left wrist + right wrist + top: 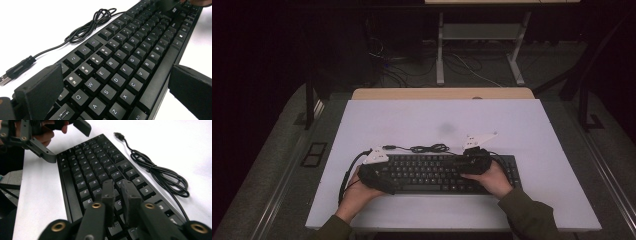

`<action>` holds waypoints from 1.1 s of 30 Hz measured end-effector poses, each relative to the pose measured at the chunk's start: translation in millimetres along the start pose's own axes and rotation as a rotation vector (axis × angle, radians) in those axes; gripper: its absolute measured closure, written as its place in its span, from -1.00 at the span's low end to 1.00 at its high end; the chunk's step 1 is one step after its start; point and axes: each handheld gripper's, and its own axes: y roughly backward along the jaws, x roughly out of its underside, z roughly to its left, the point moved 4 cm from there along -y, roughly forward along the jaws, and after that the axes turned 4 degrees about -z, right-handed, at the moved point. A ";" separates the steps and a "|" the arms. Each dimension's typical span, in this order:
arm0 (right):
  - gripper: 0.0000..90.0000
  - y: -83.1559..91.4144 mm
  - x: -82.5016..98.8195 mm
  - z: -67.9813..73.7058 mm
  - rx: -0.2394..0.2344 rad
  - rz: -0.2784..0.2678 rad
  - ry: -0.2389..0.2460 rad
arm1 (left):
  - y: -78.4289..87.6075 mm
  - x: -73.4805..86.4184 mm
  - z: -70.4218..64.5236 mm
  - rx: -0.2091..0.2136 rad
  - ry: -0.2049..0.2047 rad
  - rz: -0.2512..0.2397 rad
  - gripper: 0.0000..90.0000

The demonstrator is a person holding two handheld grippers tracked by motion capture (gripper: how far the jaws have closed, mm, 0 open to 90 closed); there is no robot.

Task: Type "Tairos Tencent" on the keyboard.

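Note:
A black keyboard [432, 172] lies across the front of the white board [437, 120]. Its coiled black cable [427, 148] with a USB plug [15, 71] rests on the board just behind it. My left gripper [379, 177] is at the keyboard's left end. In the left gripper view it [115, 90] stands open, one jaw on each long side of the keyboard [125, 57], pads apart from it. My right gripper [472, 162] hovers over the keys toward the right end. Its jaws [117, 186] are almost together with nothing between them. The left gripper [66, 142] shows beyond the keyboard [92, 167].
The board rests on a wooden table [442, 93] and has bare room behind and to both sides of the keyboard. A desk frame [482, 50] and loose cables stand on the dark floor at the back. The person's forearms come in over the front edge.

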 end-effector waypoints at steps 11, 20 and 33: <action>0.98 -21.7 -4.9 2.5 -0.009 0.043 0.039 | -2.2 -0.4 -2.3 0.009 -0.013 -0.013 -1.00; 0.98 -36.1 -4.2 0.0 -0.007 0.085 0.055 | -2.8 0.0 -4.7 0.006 -0.010 -0.022 -1.00; 0.98 -47.1 -0.7 2.6 0.002 0.145 0.068 | -2.0 1.3 -5.4 0.011 -0.014 -0.022 -1.00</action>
